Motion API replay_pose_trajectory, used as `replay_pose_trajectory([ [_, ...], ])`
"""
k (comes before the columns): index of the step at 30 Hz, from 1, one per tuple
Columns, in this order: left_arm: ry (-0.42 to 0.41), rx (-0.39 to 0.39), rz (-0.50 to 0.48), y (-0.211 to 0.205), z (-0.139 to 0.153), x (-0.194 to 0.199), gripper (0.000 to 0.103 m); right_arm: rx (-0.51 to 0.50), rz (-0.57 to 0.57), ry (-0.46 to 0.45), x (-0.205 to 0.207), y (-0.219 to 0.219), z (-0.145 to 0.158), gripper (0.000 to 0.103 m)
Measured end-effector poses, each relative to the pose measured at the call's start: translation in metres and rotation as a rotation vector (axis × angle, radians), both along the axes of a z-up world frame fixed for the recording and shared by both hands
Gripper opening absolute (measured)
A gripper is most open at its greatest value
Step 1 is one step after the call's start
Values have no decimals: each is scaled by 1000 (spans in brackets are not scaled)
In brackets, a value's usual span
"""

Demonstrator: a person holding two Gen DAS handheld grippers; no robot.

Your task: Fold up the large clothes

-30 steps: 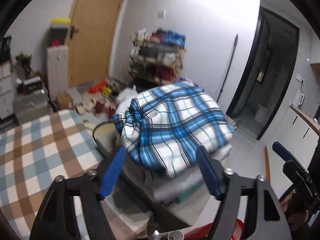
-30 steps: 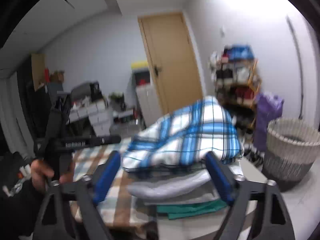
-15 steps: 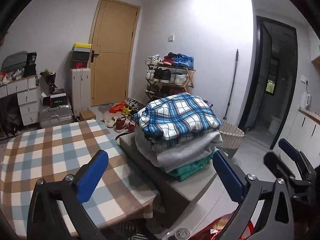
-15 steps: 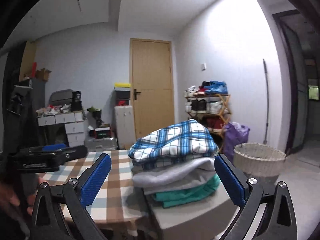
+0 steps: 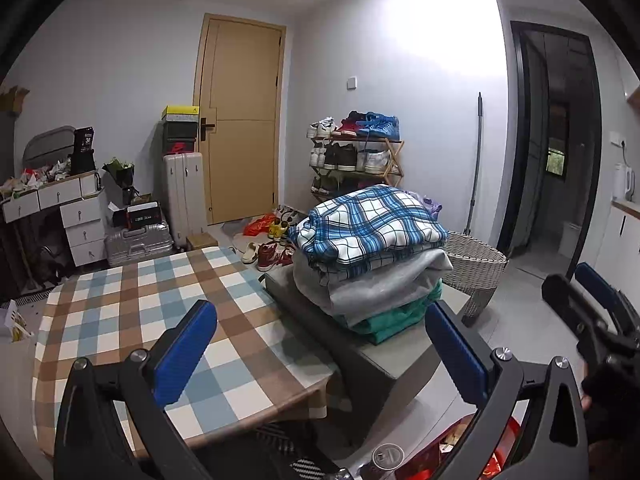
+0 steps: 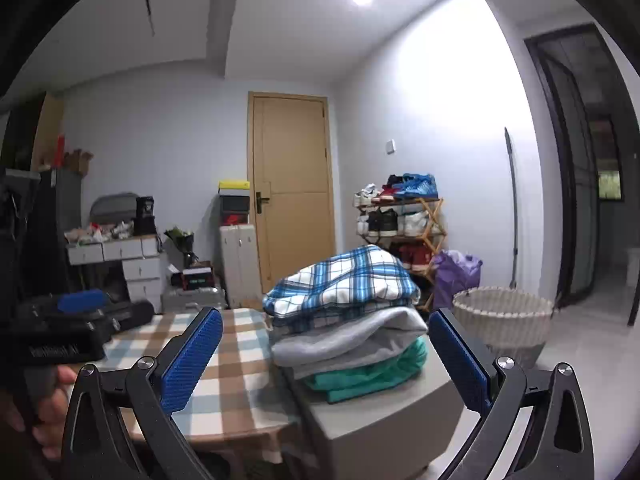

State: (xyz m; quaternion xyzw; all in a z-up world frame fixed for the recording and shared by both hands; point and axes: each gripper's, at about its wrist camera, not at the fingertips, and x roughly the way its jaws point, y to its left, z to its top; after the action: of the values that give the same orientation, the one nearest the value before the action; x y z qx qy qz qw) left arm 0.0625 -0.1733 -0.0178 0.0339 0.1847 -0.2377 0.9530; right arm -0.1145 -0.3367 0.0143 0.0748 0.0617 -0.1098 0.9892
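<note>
Left wrist view: a small room is showing, with a wooden door on the far wall and a shoe rack beside it. A table under a checked cloth is lying ahead and to the left of the left gripper, whose blue fingers are standing wide apart and gripping nothing. Directly ahead, beyond the fingertips, a grey box is carrying the clothes stack: a blue plaid garment is sitting on top, a grey one under it, a green one at the bottom. A wicker basket is standing right of the stack. The right gripper is showing at the right edge.

Right wrist view: same room, door centred on the back wall. The right gripper is likewise splayed and holding nothing. The clothes stack is resting on the grey box straight ahead between the fingers, untouched. The checked cloth is lying ahead-left, the wicker basket ahead-right. The left gripper is showing at far left.
</note>
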Motion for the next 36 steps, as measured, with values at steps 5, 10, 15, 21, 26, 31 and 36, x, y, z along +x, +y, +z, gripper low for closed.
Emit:
replay_pose_trajectory([
  [5, 0, -4, 3, -3, -7, 0, 101, 38, -16, 13, 2, -7, -1, 103],
  [10, -2, -5, 8, -4, -9, -1, 101, 32, -31, 27, 2, -6, -4, 103],
  [15, 0, -12, 6, -3, -8, -1, 101, 30, -34, 22, 1, -4, -4, 103],
  [21, 4, -14, -6, -5, -5, -3, 101, 19, -39, 4, -4, -2, 0, 103],
  [26, -4, -2, 1, -8, -4, -5, 101, 9, -35, 0, -5, -1, 0, 103],
  [31, -2, -6, 0, -9, -3, -5, 101, 10, -28, 1, -6, 0, 0, 103],
  [36, -3, -6, 7, -12, -4, -6, 101, 5, -22, 0, -6, 1, 1, 103],
])
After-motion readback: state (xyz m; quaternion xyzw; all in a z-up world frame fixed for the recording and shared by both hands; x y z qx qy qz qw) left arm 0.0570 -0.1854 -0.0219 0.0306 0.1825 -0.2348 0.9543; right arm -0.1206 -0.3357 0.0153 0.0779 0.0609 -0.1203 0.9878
